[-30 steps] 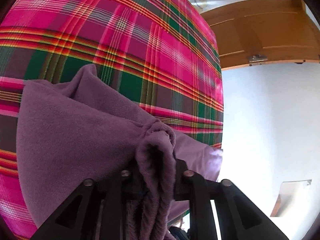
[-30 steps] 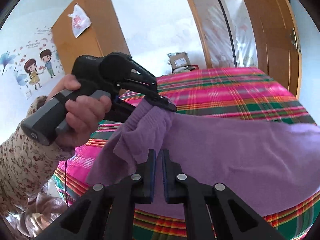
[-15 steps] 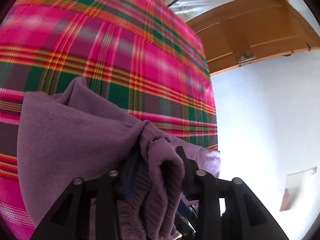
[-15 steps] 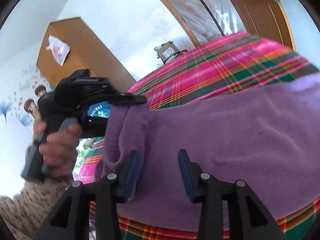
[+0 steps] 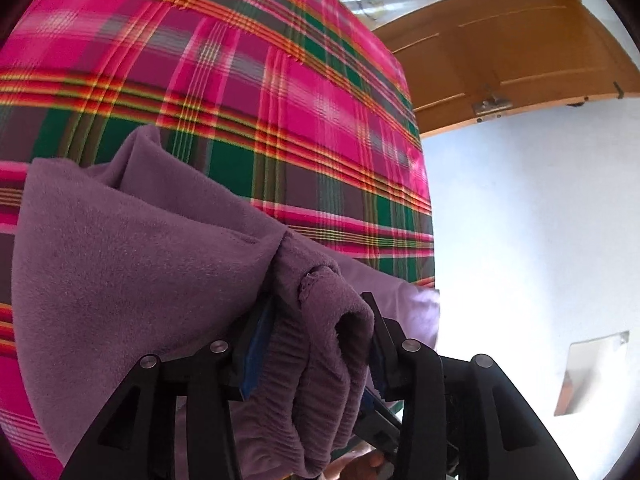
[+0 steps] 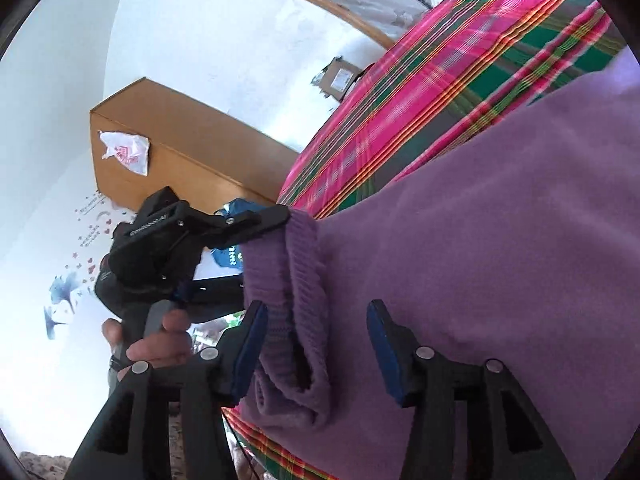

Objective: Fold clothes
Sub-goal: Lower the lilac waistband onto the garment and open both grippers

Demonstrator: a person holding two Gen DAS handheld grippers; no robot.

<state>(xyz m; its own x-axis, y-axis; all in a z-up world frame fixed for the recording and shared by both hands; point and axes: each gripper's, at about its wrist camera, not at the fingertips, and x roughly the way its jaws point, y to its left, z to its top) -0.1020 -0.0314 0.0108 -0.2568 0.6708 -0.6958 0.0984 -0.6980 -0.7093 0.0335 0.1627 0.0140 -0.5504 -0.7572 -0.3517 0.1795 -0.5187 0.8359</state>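
A purple fleece garment lies over the pink and green plaid bed cover. Its bunched ribbed edge sits between the spread fingers of my left gripper, which is open around it. In the right wrist view the same garment spreads to the right, and its ribbed edge hangs in folds. My right gripper is open, with the ribbed folds lying loosely in its gap. A hand holds the left gripper, whose upper finger touches the cloth's top corner.
The plaid bed runs away to the upper right. A wooden cabinet with a white plastic bag on it stands at the left, with a cardboard box behind the bed. A wooden door and white wall bound the bed's far side.
My right gripper has gone from shut to wide open and rolled sideways. The left gripper's fingers have spread apart around the ribbed bunch, which has slumped lower between them.
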